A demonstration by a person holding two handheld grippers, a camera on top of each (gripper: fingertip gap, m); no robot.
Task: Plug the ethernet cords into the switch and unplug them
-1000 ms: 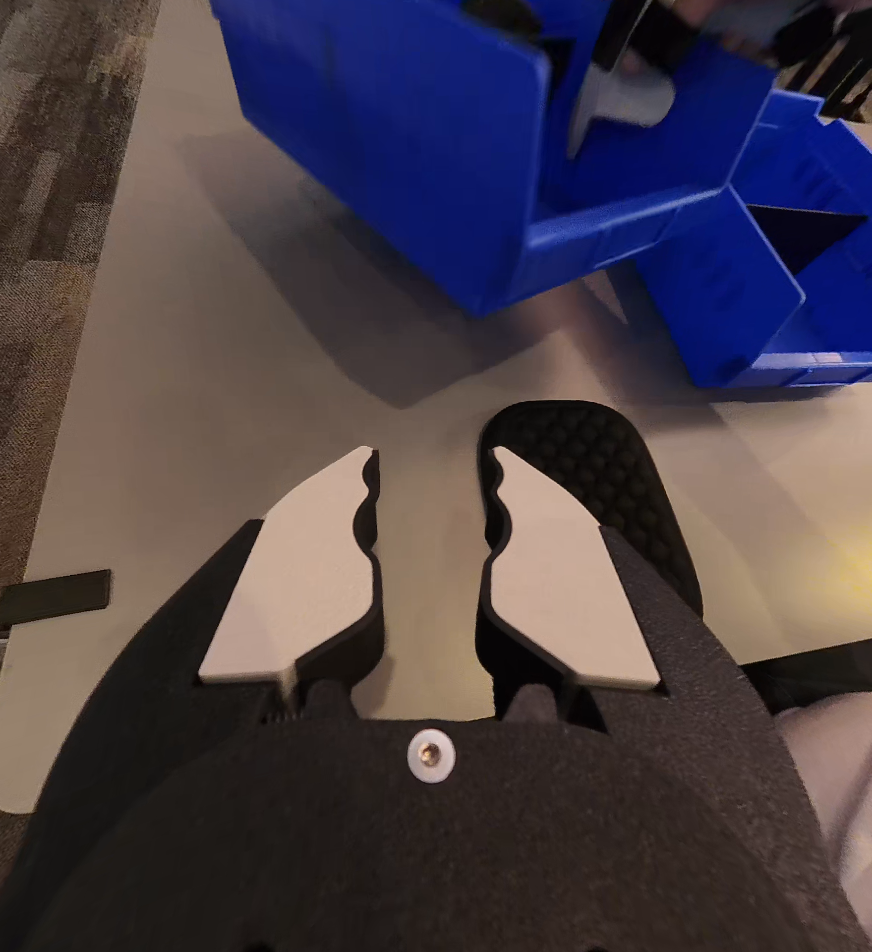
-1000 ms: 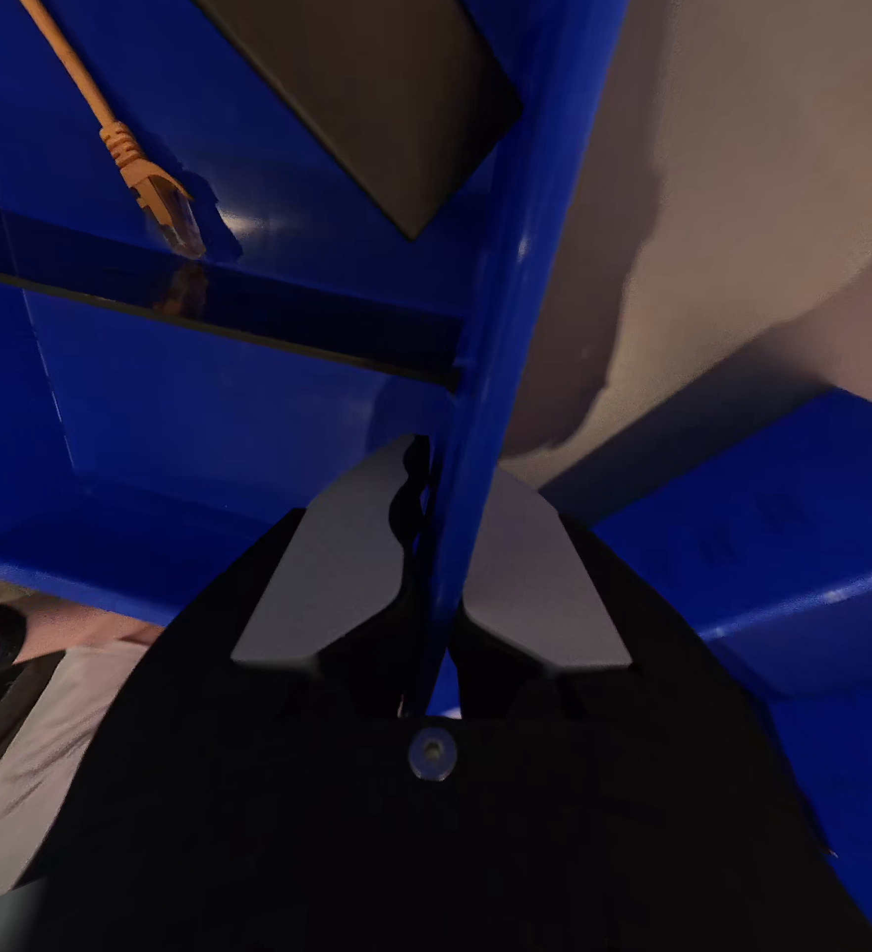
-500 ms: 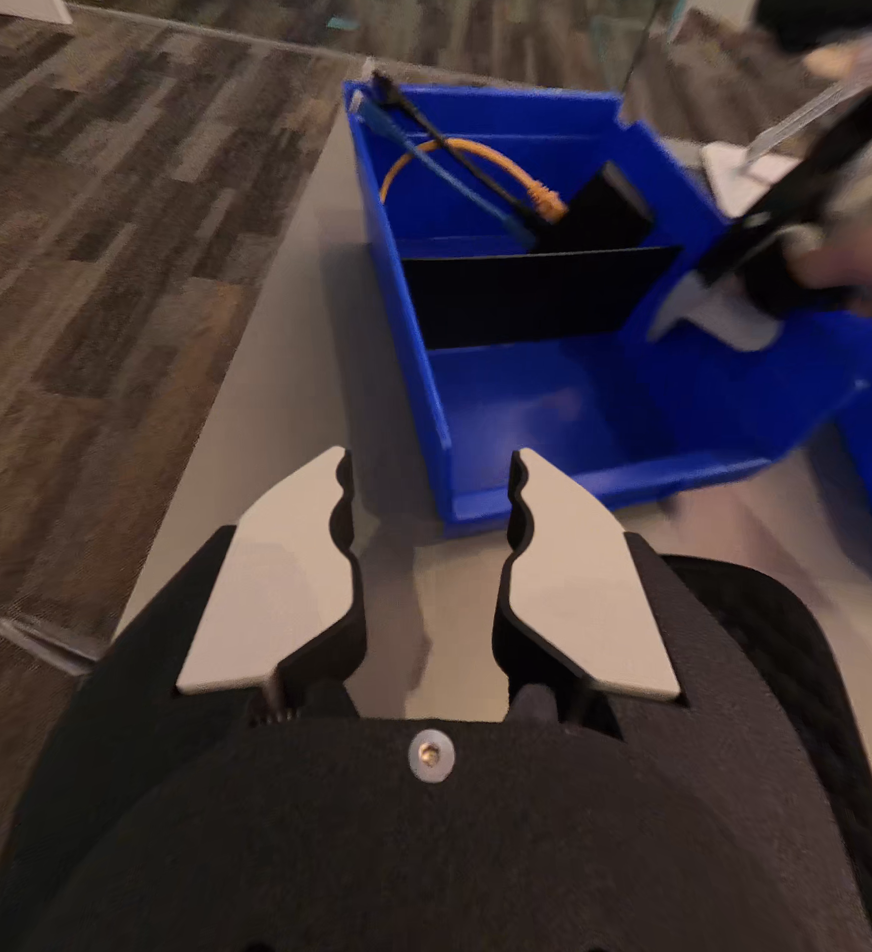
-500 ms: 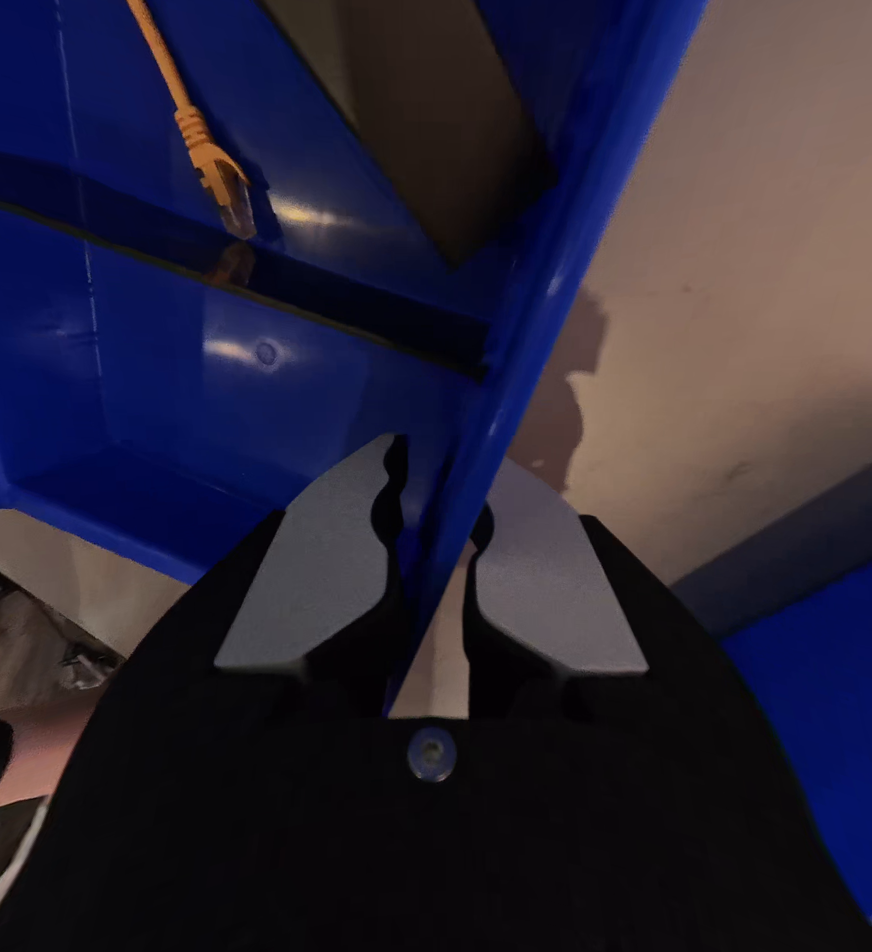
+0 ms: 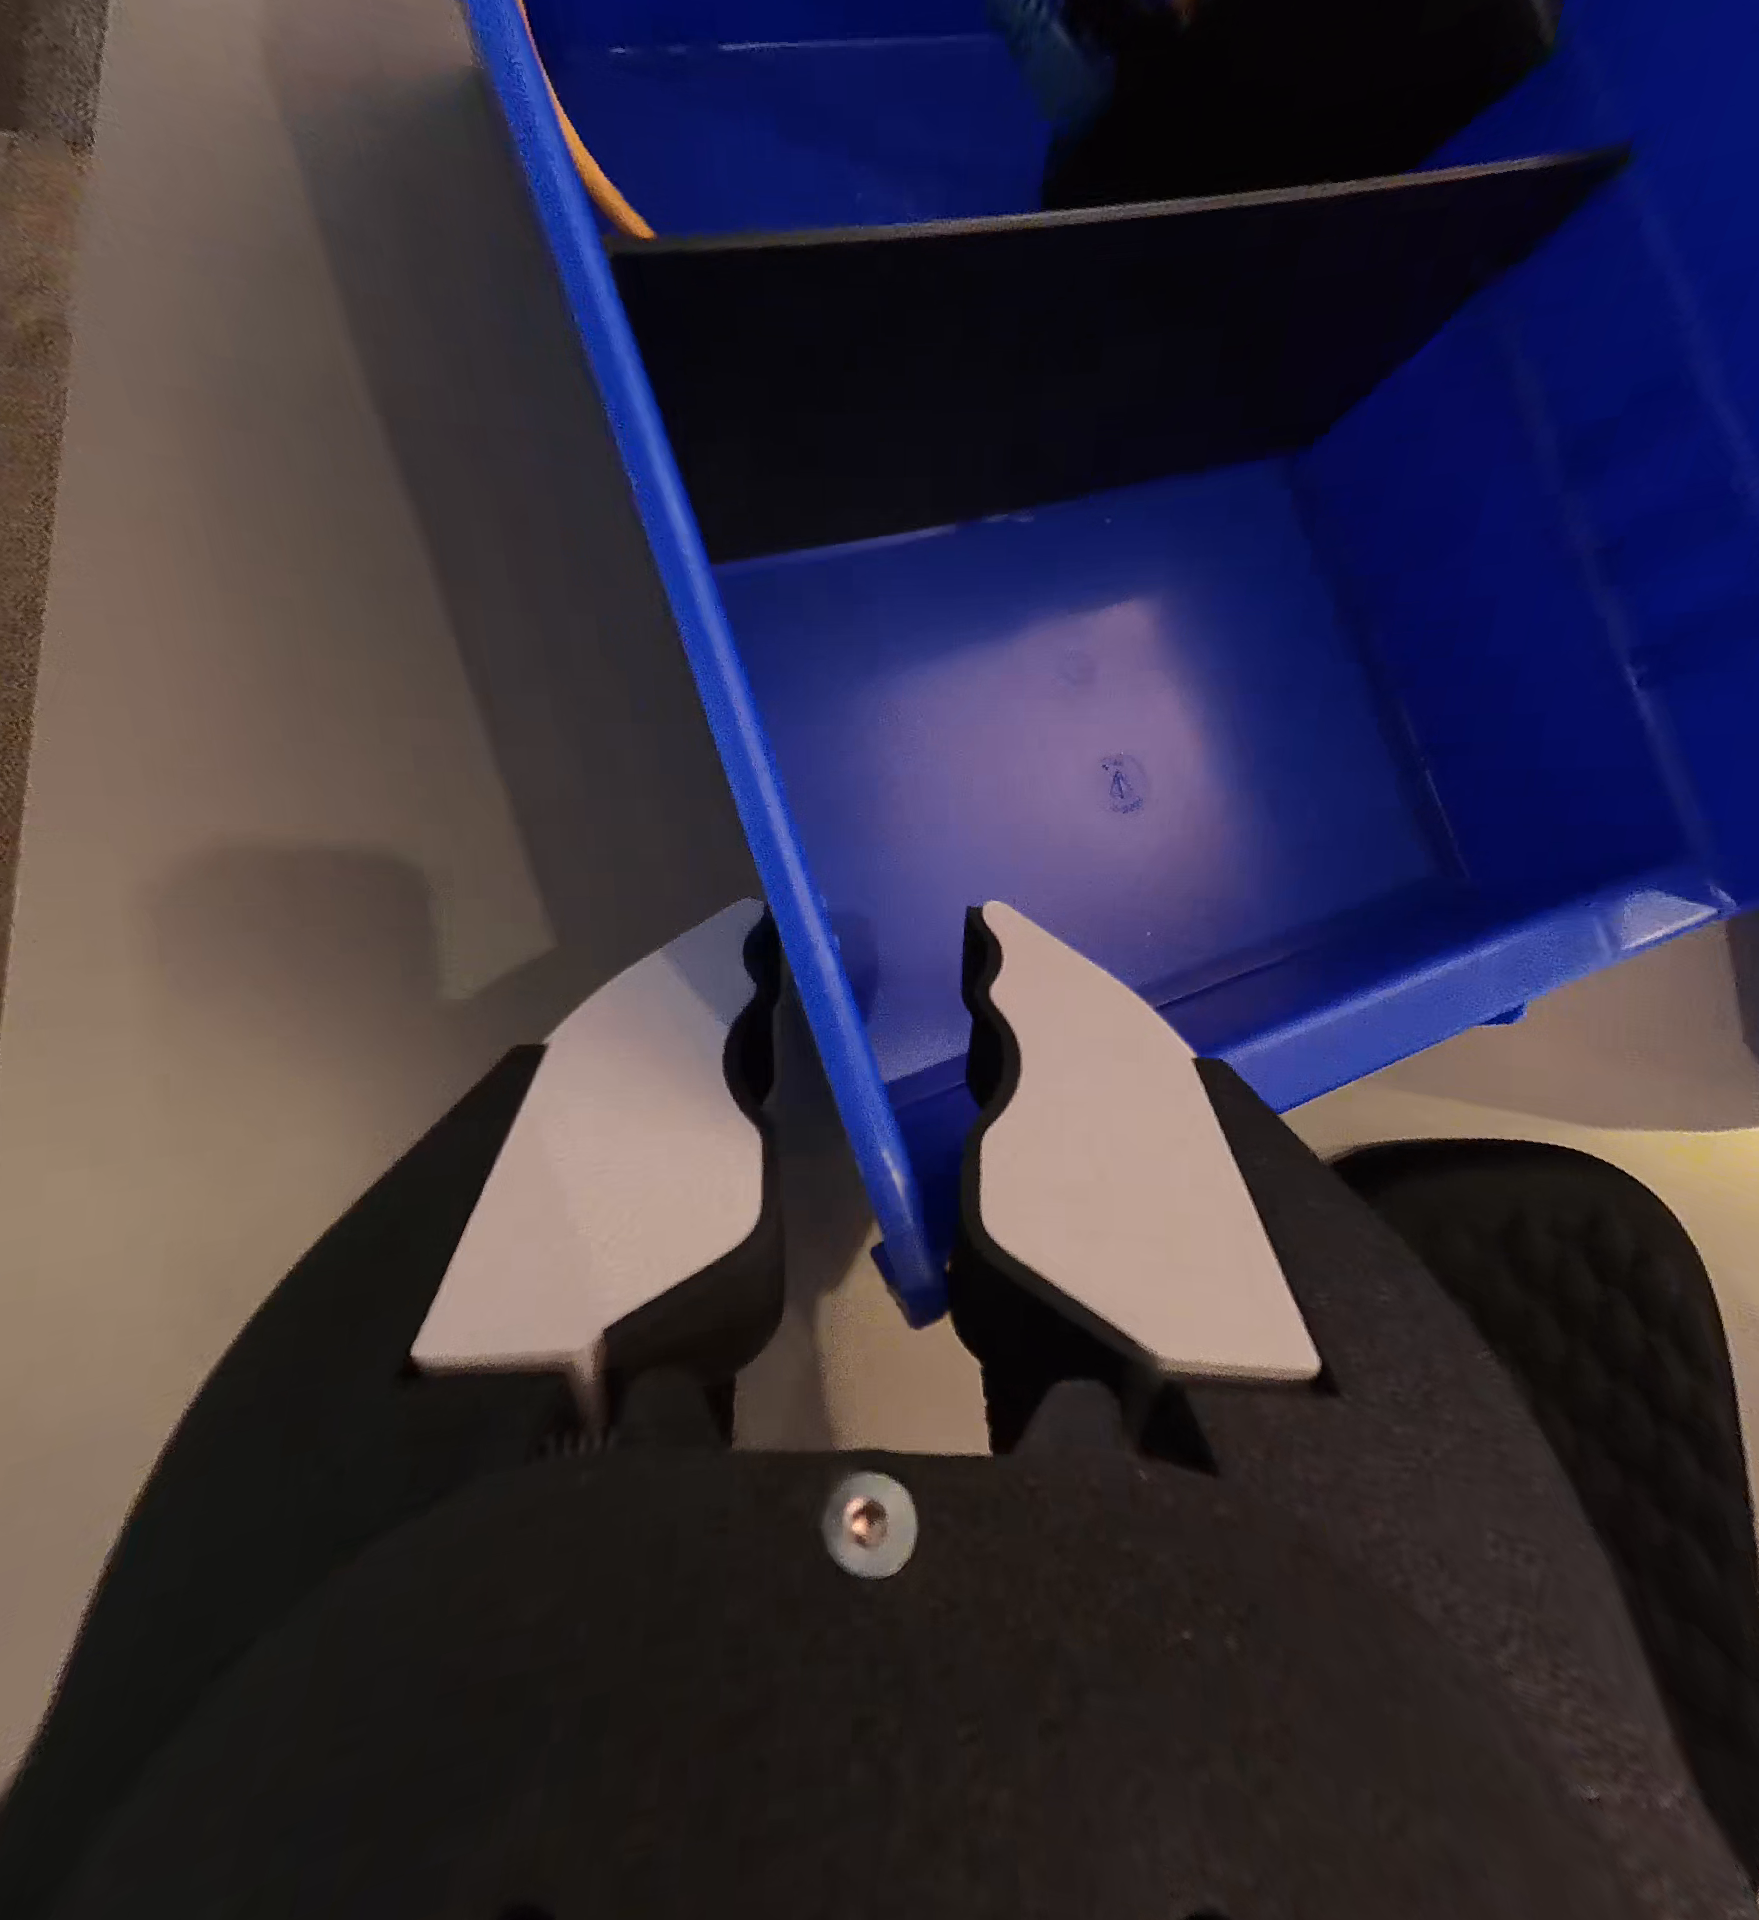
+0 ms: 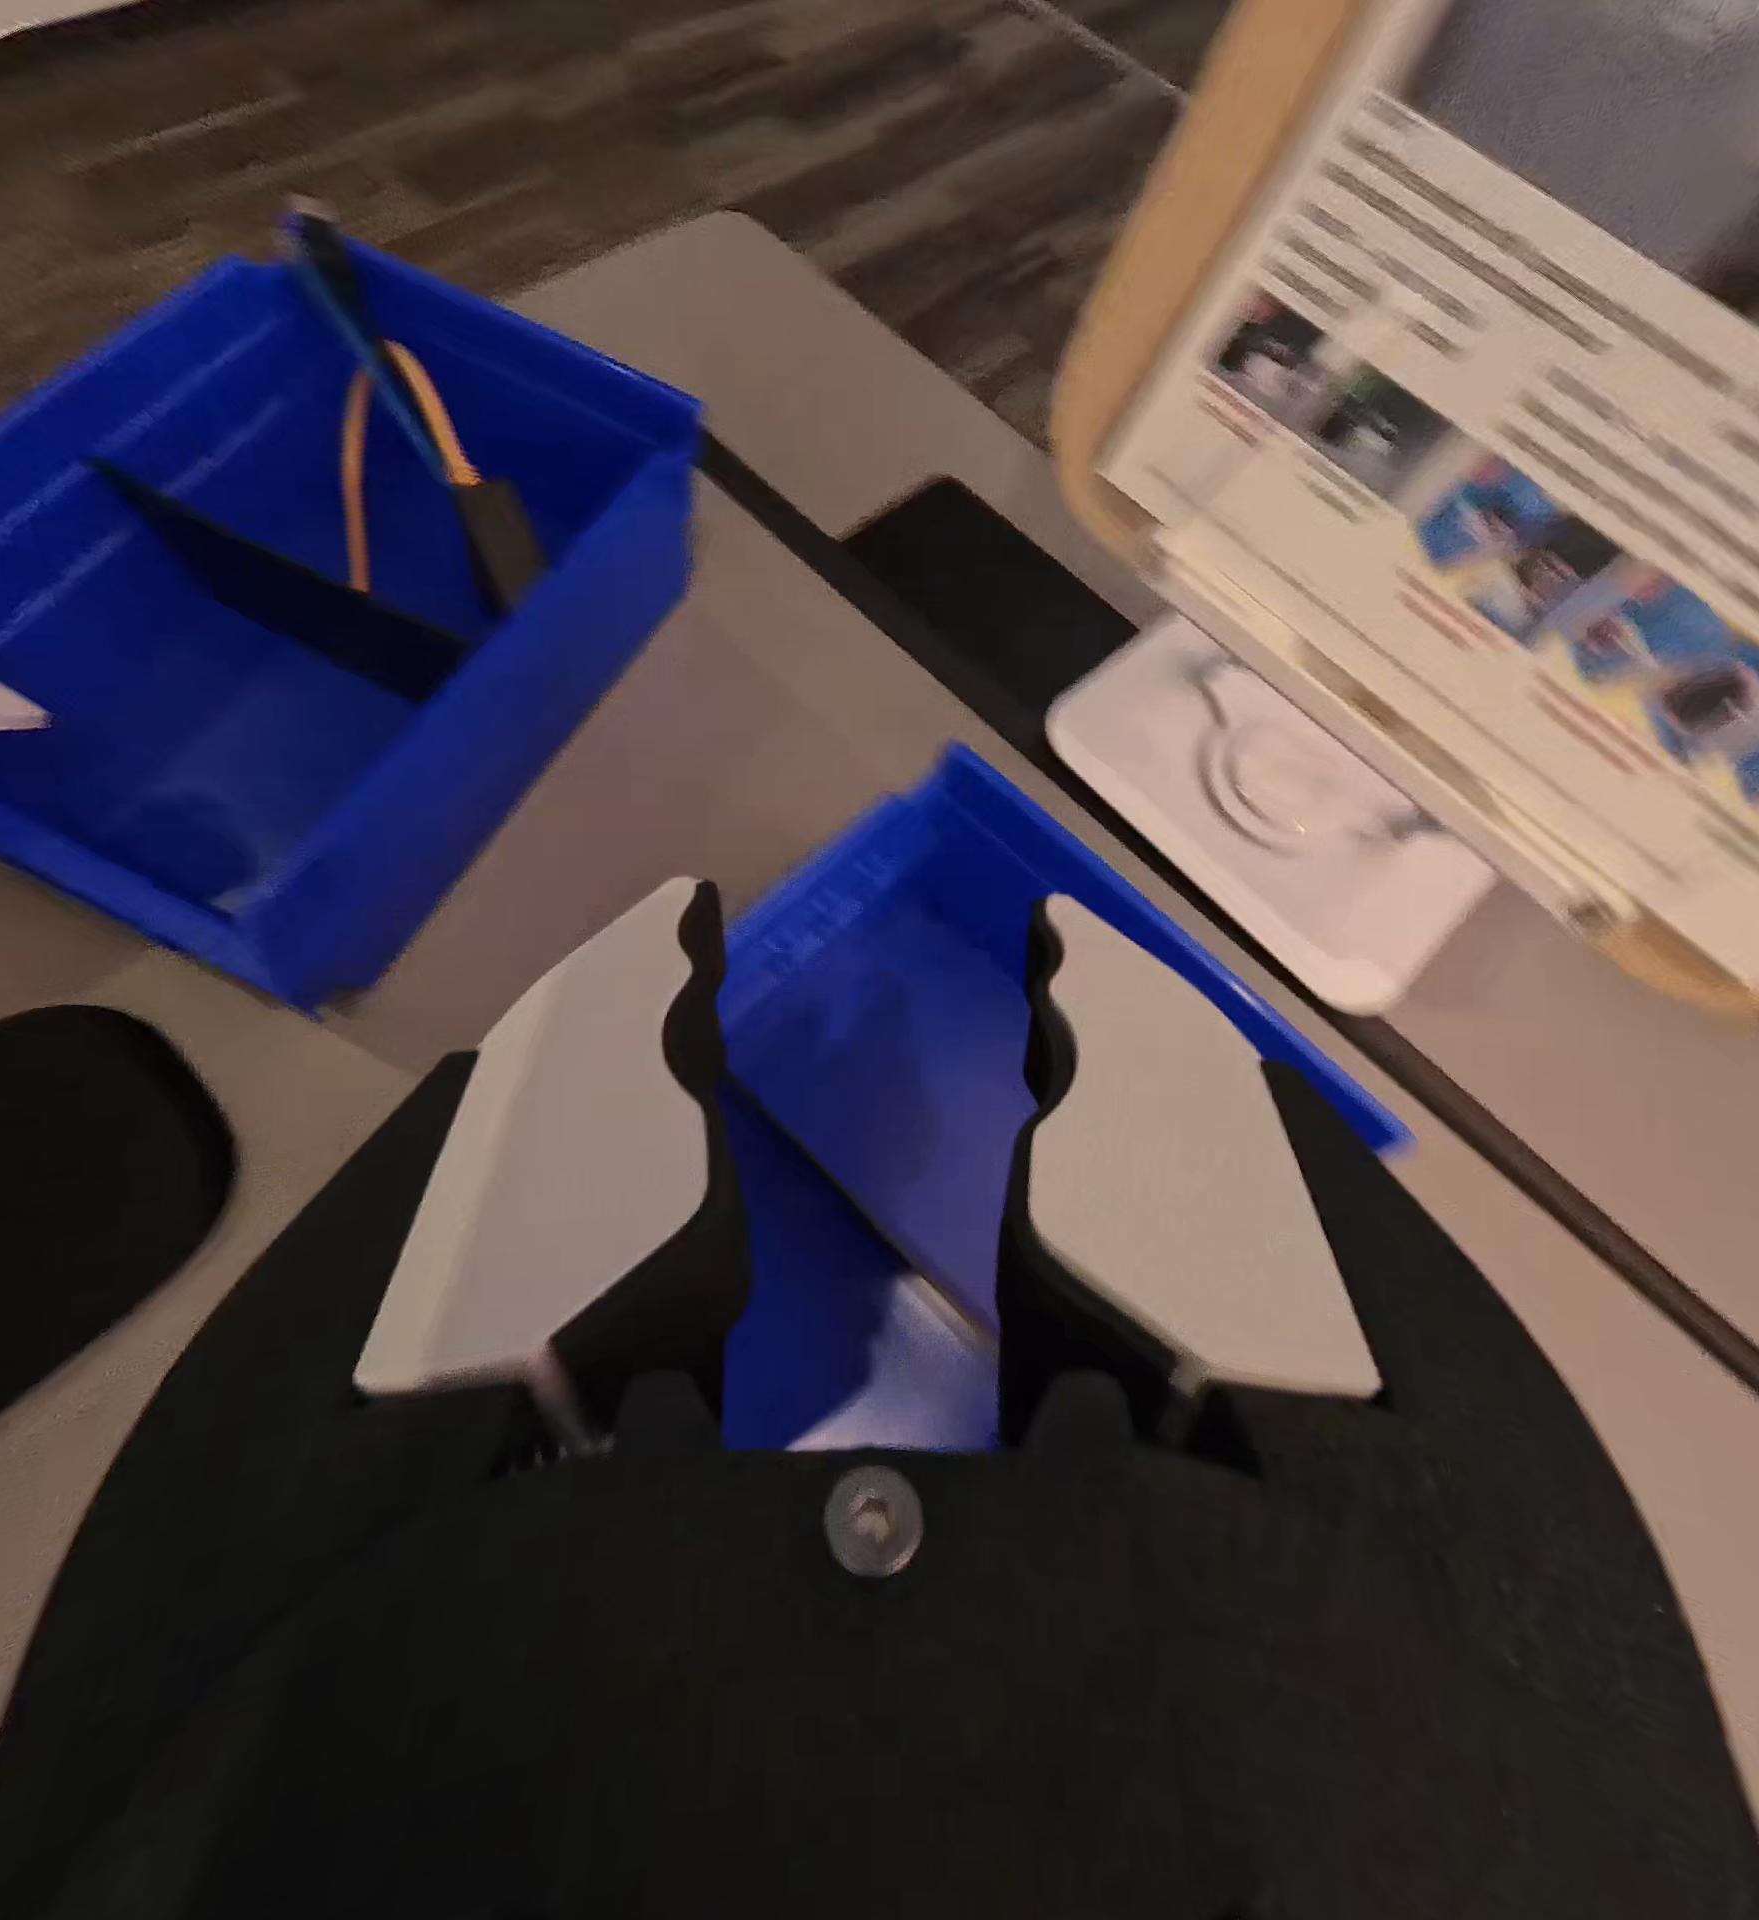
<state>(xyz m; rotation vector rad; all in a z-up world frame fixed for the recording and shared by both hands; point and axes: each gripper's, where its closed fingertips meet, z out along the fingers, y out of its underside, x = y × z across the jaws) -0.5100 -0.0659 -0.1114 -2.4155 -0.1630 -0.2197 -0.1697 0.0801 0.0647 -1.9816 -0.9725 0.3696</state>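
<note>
Orange and blue cords [image 6: 366, 457] sit in the far bin [image 6: 584, 582], by the black switch [image 6: 501, 540]. Both jaws are spread, the left gripper [image 5: 870, 1039] around the bin wall. Cords look light and bendy; grab the hard plug.

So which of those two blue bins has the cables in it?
On the grey table, look to the far corner by the floor: the larger blue bin there holds them. Unlike the smaller blue bin nearby, it has a black divider, with an orange cable looping behind.
</note>
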